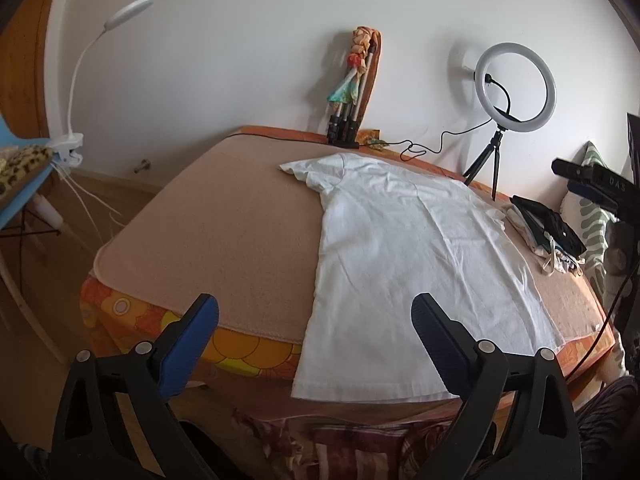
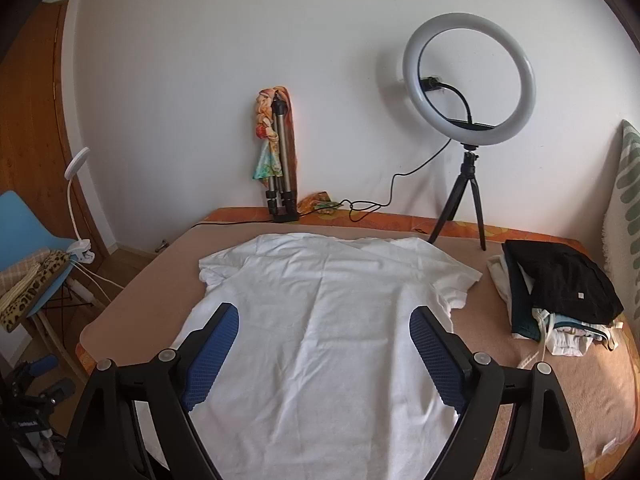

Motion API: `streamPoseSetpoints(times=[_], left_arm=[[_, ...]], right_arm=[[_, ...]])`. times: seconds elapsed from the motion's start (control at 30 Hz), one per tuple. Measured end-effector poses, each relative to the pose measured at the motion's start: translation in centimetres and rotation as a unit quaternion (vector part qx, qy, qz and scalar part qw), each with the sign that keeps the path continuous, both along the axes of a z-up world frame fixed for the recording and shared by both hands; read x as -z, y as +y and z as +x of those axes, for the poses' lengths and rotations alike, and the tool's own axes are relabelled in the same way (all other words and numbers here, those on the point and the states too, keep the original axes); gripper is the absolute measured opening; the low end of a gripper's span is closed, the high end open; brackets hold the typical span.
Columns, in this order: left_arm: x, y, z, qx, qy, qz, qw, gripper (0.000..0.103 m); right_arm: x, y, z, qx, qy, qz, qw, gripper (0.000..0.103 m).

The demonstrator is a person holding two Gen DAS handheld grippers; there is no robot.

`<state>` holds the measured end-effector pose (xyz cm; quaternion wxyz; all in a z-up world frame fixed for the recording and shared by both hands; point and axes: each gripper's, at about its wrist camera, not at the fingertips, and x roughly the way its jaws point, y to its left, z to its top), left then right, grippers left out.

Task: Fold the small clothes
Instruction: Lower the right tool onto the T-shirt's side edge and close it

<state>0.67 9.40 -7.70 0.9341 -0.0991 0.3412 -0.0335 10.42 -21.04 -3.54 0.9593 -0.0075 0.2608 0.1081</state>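
**White T-shirt spread flat, both grippers hovering wide**

On the bed (image 2: 592, 400), over a tan blanket (image 1: 224, 220), a white T-shirt (image 2: 332, 320) lies spread flat, its neck toward the wall and its hem hanging over the near edge of the mattress. Both short sleeves are stretched out to the sides.

Above the hem, the left gripper (image 1: 316, 312) hangs with its blue pads set wide and nothing between them. From its own camera the right gripper (image 2: 324, 328) sits over the shirt's middle, jaws likewise spread wide and gripping nothing; whether its tips touch the cloth is hard to say from this angle.

To the right of the shirt, a stack of folded clothes (image 2: 560, 300) rests on the blanket, a black piece on top. Behind it a ring light (image 2: 468, 80) stands on a small tripod near the wall, and a folded tripod (image 2: 280, 168) leans against the wall.
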Motion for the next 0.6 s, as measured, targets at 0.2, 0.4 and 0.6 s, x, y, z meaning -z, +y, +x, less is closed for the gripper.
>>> streamPoseSetpoints(times=[0.2,0.4,0.6], left_arm=[[3.1,0.4,0.7,0.02,0.048,-0.034,0.9981,0.084],[5.3,0.7,1.4,0.037,0.072,-0.065,0.9946,0.071],[7.0,1.4,2.0,0.04,0.091,-0.098,0.9902,0.057]], right_arm=[[-2.0,6.3,4.2,-0.063,0.006,-0.032,0.997,0.089],[-1.6,11.9,9.0,-0.104,0.039,-0.025,0.993,0.087],[1.1,18.1,14.9,-0.122,0.08,-0.056,0.988,0.08]])
